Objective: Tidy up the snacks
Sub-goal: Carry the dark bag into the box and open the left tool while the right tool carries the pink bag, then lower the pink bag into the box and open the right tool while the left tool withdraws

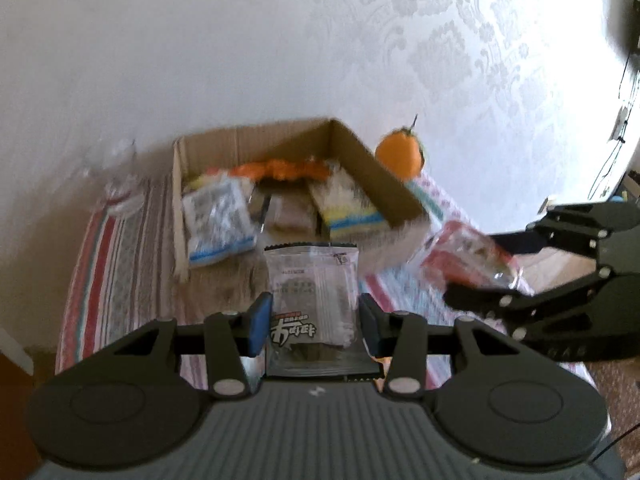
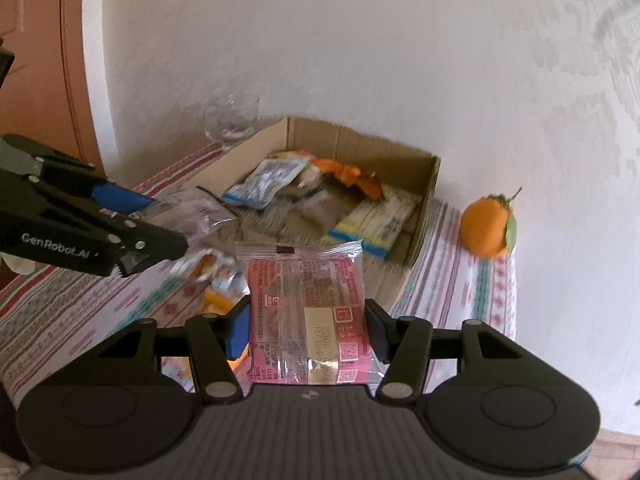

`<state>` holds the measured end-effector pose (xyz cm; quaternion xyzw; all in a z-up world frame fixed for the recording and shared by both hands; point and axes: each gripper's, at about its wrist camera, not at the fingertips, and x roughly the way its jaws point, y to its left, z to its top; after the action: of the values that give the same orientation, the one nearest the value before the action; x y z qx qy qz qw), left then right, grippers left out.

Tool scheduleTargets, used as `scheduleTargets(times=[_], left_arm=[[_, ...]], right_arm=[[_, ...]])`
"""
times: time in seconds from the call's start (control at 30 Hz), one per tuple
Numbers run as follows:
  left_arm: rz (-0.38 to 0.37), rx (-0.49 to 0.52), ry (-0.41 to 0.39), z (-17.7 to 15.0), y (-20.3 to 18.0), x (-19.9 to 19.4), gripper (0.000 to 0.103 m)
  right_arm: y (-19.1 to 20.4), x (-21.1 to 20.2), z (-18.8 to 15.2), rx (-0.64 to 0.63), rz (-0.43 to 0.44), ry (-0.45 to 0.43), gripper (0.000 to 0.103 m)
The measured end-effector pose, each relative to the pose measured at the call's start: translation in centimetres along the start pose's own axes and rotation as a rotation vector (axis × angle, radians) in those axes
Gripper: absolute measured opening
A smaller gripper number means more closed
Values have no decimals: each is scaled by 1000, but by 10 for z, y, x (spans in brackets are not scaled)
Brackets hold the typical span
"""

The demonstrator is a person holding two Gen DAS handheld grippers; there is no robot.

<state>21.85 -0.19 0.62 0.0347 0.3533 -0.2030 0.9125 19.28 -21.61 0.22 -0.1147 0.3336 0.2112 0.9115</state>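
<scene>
An open cardboard box stands on the patterned tablecloth against the wall, holding several snack packets. My left gripper is shut on a clear packet with black edges, held in front of the box; it also shows in the right wrist view, with its packet. My right gripper is shut on a pink packet, held in front of the box; it also shows in the left wrist view, with its packet.
An orange fruit with a leaf sits right of the box. A clear glass stands left of it by the wall. Loose packets lie on the tablecloth. A wooden door is at the left.
</scene>
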Motion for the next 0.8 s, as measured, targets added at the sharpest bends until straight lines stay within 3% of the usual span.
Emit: scheduleTargets(times=[0.27,0.5,0.57,0.63,0.8], left_arm=[[25,21,-32,48,3,42,45],[37,-5,-14,69,7,81,46],[48,-10,-29,73,6,89,51],[64,-9,-43,73,6,92,83],[60,-25,-66,67,11,80,88]], right_arm=[[-23,17,27,30,-12,-21,62],[-26,21,35,20,-33,-29,62],[-26,21,35,18,-37,-30,62],[-27,22,37,16,-44,-28,62],[-29,20,42,19,-47,-35,62]])
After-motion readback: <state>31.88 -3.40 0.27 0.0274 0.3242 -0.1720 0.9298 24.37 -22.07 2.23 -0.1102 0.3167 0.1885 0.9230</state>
